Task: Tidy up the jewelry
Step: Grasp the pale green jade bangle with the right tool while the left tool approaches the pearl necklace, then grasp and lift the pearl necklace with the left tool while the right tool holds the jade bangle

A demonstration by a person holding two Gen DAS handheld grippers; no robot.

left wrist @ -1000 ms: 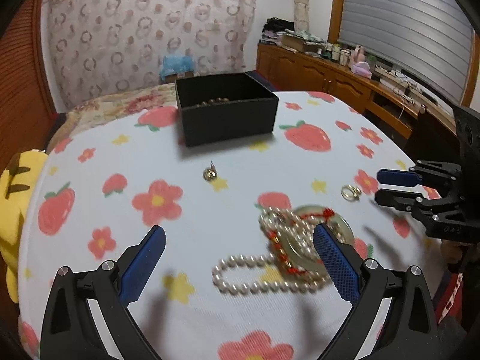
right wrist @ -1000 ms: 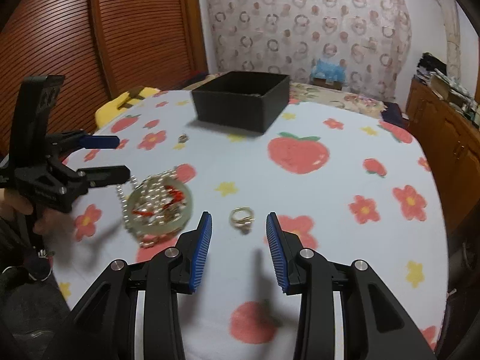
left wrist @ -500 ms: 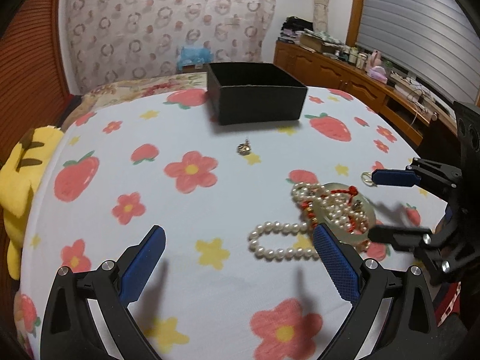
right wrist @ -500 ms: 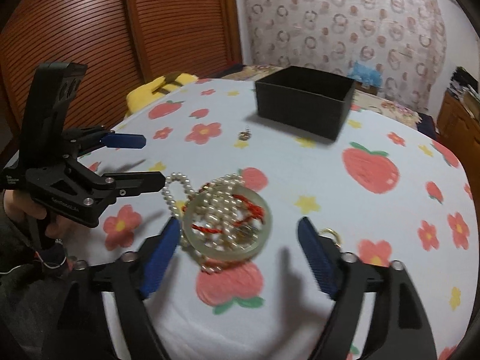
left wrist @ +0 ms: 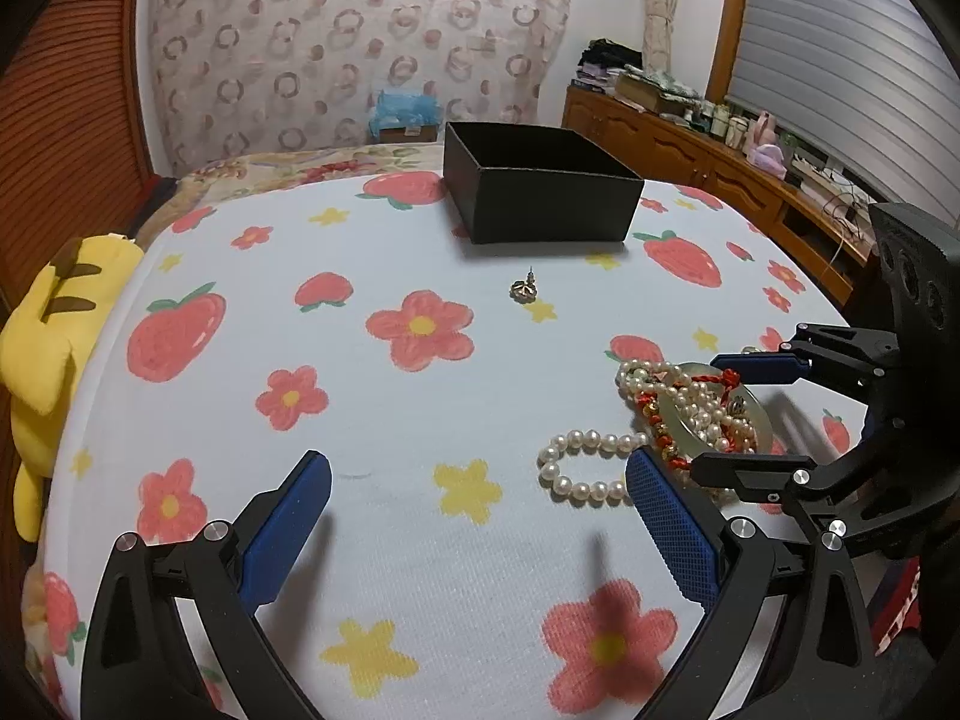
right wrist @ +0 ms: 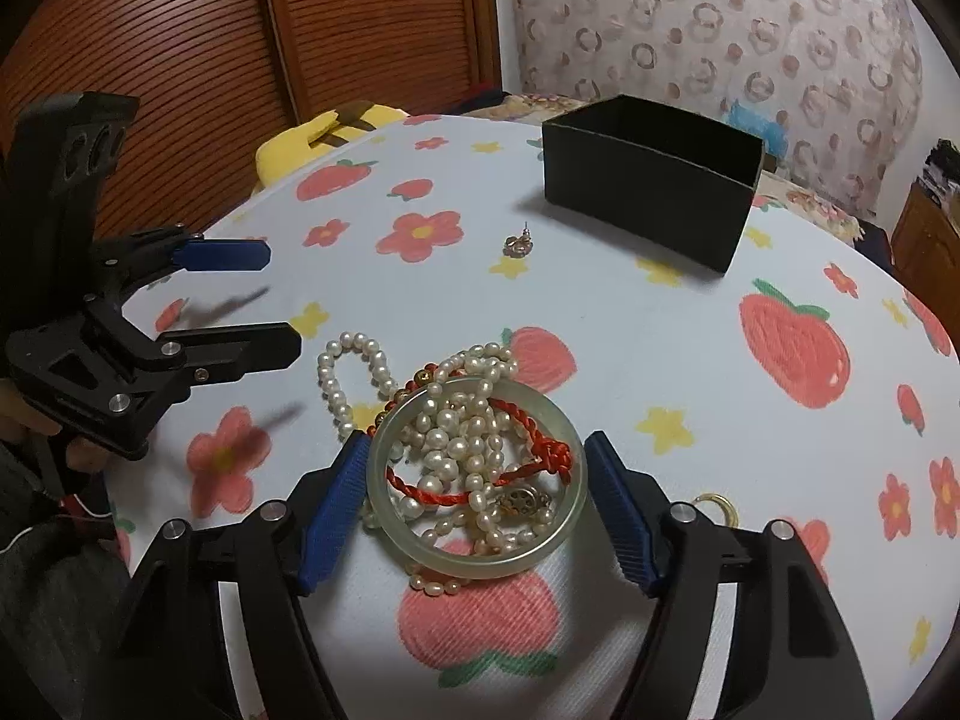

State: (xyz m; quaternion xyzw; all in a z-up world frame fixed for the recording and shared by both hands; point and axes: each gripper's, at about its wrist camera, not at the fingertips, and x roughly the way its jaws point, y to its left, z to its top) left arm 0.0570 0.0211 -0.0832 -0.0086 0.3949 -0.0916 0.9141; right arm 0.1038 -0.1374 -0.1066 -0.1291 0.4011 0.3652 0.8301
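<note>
Jade bangle (right wrist: 477, 558) lies flat on the table (right wrist: 660, 360), on the strawberry-print cloth, near the front edge. Pile of pearl strands (right wrist: 456, 438) sits inside and over its ring, with a red braided cord (right wrist: 534, 438) crossing it and a small gold charm (right wrist: 521, 501) on top. One pearl loop (right wrist: 345, 372) trails out to the left of the bangle.

Right tool (right wrist: 477, 507) straddles the bangle, one blue pad each side. Jaws have just been closing in from a wider spread, bangle between them. Left pad looks on or just off the bangle rim, right pad shows a small gap; can't confirm contact from this angle, so not calling it a grip.

Gold ring (right wrist: 714, 507) lies on the cloth just outside the right finger.

Left tool (left wrist: 474, 516) hovers over bare cloth, jaws wide, nothing between them. Pearl loop (left wrist: 579, 462) sits just by its right pad.

Flower stud earring (right wrist: 517, 243) lies alone mid-table, well apart from the pile, between it and the box.

Black open box (right wrist: 648, 204) stands at the far side of the table. Inside not visible from either view.

Yellow plush (left wrist: 54, 336) hangs at the table's left edge. A hand (right wrist: 78, 450) holds the left tool's grip.
</note>
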